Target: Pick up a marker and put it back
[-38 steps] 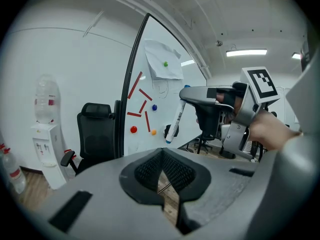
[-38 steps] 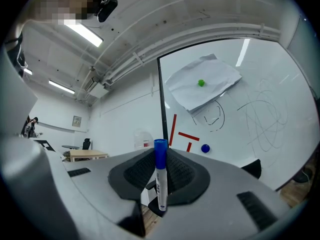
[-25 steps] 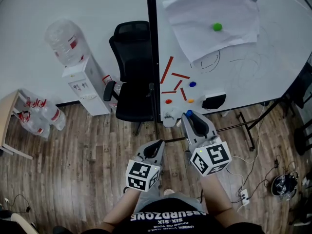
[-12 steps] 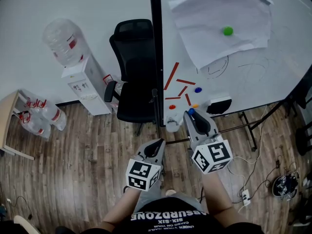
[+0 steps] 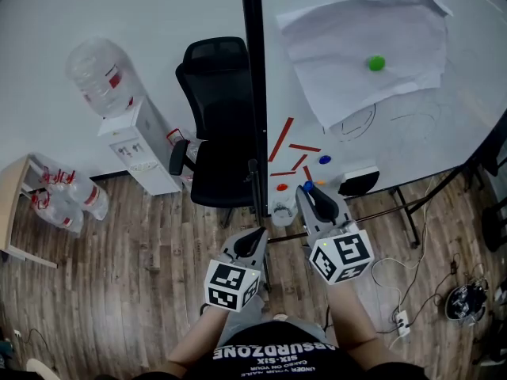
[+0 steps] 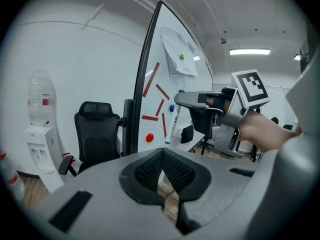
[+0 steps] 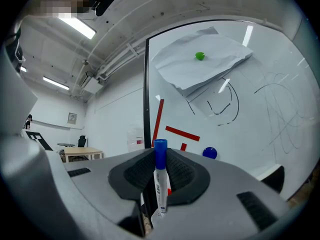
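Note:
A white marker with a blue cap [image 7: 160, 176] stands upright between the pads of my right gripper [image 7: 159, 184], which is shut on it. In the head view that right gripper [image 5: 312, 196] points at the lower edge of the whiteboard [image 5: 444, 125], and the blue cap [image 5: 307, 186] shows at its tip. My left gripper [image 5: 255, 240] hangs lower and to the left, over the wooden floor. Its jaws meet with nothing between them [image 6: 161, 171]. The left gripper view also shows the marker [image 6: 172, 121] hanging under the right gripper.
On the whiteboard are a pinned paper sheet [image 5: 364, 50] with a green magnet [image 5: 376, 63], red strips [image 5: 281, 139], a blue magnet [image 5: 324, 160] and a black eraser [image 5: 358, 183]. A black office chair [image 5: 218, 125] stands left of the board's post. A water dispenser [image 5: 135, 141] stands further left.
The head camera's view has drifted, so the whiteboard sits a little lower in the picture. Both grippers keep roughly their places and the right one still holds the marker.

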Motion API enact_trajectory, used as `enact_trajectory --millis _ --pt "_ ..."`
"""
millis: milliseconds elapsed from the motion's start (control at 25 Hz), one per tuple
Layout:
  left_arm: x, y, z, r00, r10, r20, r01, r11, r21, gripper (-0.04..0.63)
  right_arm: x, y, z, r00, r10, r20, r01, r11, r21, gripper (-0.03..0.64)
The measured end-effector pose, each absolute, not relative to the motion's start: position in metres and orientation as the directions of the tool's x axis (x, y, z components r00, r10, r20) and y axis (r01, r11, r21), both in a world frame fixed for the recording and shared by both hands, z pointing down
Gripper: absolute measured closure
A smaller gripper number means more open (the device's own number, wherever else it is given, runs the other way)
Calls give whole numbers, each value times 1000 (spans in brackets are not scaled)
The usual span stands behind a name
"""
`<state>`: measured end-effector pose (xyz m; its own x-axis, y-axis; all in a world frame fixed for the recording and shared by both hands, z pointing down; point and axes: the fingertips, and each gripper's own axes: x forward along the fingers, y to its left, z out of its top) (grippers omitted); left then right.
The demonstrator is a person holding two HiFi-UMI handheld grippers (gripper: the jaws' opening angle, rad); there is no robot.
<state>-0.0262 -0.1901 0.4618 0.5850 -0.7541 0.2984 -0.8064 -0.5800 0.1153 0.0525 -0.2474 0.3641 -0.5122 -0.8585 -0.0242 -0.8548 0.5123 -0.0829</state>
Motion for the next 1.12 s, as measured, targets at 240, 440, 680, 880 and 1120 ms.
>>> enact_trajectory --millis 240,440,680,880,1120 --pt "-26 -200 463 591 -749 299 -802 -586 117 589 52 -258 374 -503 -864 -1 -861 501 -87 553" --pt "-27 -204 464 593 -746 302 -800 -587 122 589 51 -265 388 -500 -865 36 -863 495 -100 552" --pt "-31 -209 467 591 -746 308 -802 -584 125 589 48 -268 405 -506 -859 82 -861 497 -106 552" --pt "-33 -209 469 591 -744 312 -802 -583 129 589 48 -270 420 -505 -855 119 -862 492 -124 551" --pt "-37 -208 472 589 -743 317 -803 -580 133 589 48 -271 434 -499 -853 154 -866 483 -126 551"
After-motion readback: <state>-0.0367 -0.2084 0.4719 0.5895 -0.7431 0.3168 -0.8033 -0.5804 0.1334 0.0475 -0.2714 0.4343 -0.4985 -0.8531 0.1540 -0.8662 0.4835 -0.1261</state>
